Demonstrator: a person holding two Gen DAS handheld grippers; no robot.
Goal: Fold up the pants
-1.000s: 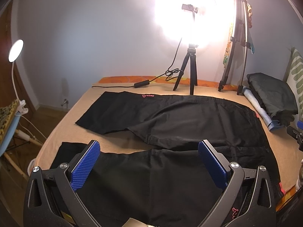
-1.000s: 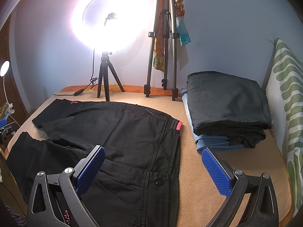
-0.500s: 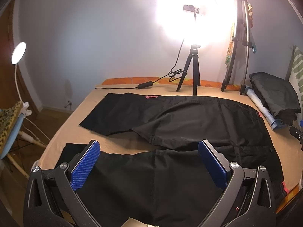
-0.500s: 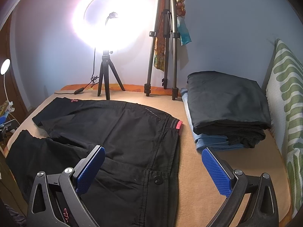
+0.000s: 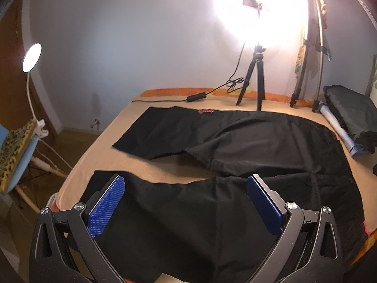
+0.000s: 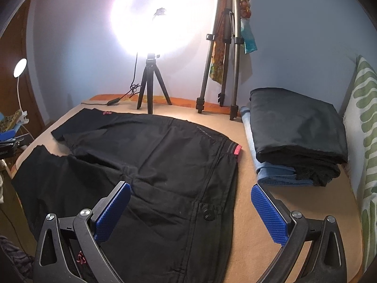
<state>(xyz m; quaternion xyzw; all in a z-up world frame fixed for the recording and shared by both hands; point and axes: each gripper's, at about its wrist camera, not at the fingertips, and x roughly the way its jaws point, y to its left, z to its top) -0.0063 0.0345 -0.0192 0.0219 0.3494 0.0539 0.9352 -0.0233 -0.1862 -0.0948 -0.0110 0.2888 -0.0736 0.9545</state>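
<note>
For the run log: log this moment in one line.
pants: flat, unfolded on bed | left gripper: open | right gripper: open

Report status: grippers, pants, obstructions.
Left gripper open, right gripper open, both empty. Pants flat on bed, legs apart, unfolded. Stack of folded clothes beside waistband, not touching.

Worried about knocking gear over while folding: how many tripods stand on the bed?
2. A short black tripod under the ring light stands at the far edge; a taller grey tripod stands to its right, beside the stack of folded clothes. Others may be out of view.
</note>
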